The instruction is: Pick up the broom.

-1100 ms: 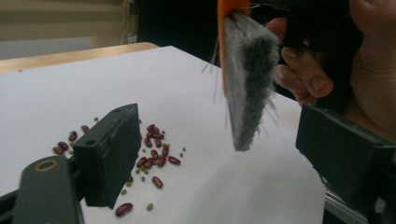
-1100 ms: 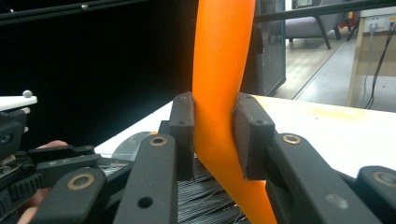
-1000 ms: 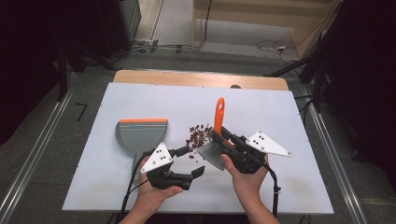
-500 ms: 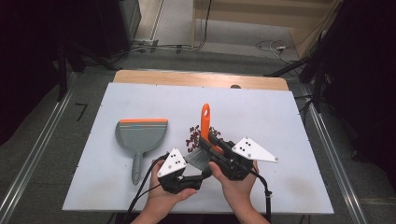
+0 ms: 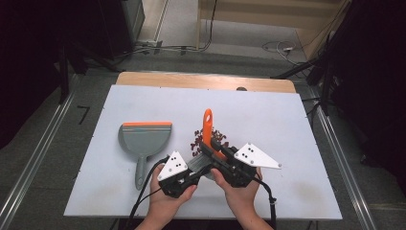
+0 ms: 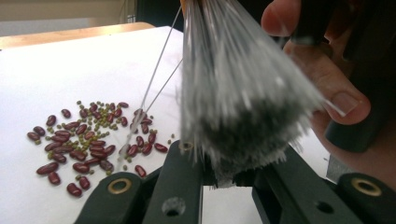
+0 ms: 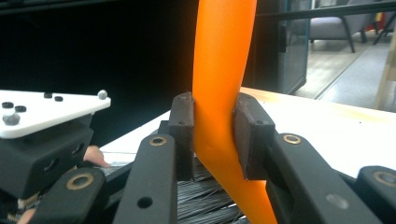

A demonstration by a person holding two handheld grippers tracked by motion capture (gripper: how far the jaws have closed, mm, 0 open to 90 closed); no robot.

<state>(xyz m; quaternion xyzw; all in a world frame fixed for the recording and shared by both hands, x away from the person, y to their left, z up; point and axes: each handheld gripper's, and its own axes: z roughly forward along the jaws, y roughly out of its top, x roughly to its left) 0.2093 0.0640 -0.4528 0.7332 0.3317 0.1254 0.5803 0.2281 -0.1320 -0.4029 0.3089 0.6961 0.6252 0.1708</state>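
1. Both hands have drawn closer together and nearer the worktop's (image 5: 119, 191) front edge since a second ago, and the brush (image 5: 207, 125) has come leftward with them.
2. Farthest left, the grey dustpan (image 5: 145, 138) with its orange lip lies flat on the worktop, well apart from the hands.
3. Next, the left claw (image 5: 184, 181) sits at the brush's grey bristles (image 6: 243, 107); its own view shows the bristle tips between its jaws, though I cannot tell whether it clenches them.
4. Red beans and small green ones (image 6: 88, 140) lie scattered just beyond, partly hidden by the brush from above.
5. Rightmost, the right claw (image 7: 214, 135) is clenched on the brush's orange handle (image 7: 222, 93), whose top is cut off in its own view.
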